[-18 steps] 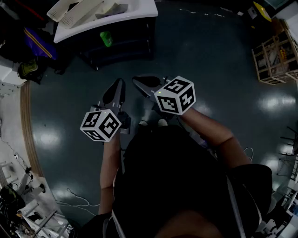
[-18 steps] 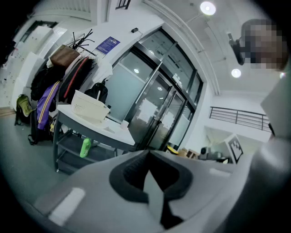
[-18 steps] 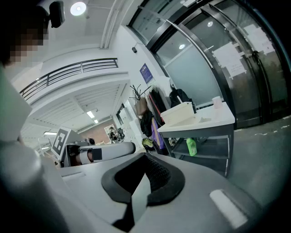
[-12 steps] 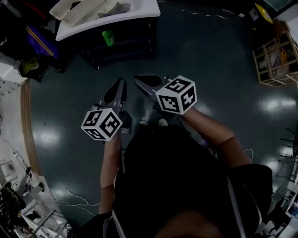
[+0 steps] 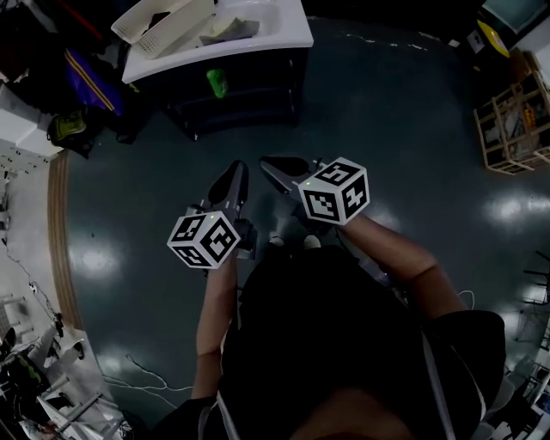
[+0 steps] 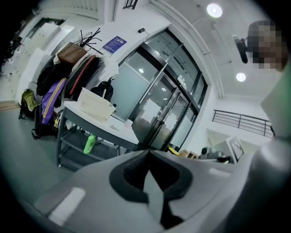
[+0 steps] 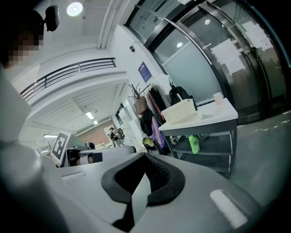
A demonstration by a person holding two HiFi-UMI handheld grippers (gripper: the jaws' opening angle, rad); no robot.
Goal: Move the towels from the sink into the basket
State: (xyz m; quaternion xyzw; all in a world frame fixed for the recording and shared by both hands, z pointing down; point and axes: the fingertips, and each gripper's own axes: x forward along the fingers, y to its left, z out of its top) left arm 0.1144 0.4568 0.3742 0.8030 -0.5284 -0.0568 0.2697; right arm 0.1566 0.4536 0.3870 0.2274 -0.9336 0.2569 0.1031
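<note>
While both grippers were held out level before the person, above the dark floor (image 5: 412,129), neither was found to be grasping anything. The left gripper (image 5: 237,168) was seen in its own view (image 6: 148,154) with its jaws brought together at the tips and nothing between the pads. The right gripper (image 5: 268,161) was likewise clenched on itself (image 7: 145,157), empty. Neither was touching any object. The towels (image 5: 225,27) were noted as pale crumpled cloth lying in the sink (image 5: 277,33), well apart from both grippers. The basket (image 5: 159,23) was observed on the same white top, just beside the sink. A green bottle (image 5: 216,83) was recorded on the shelf below.
</note>
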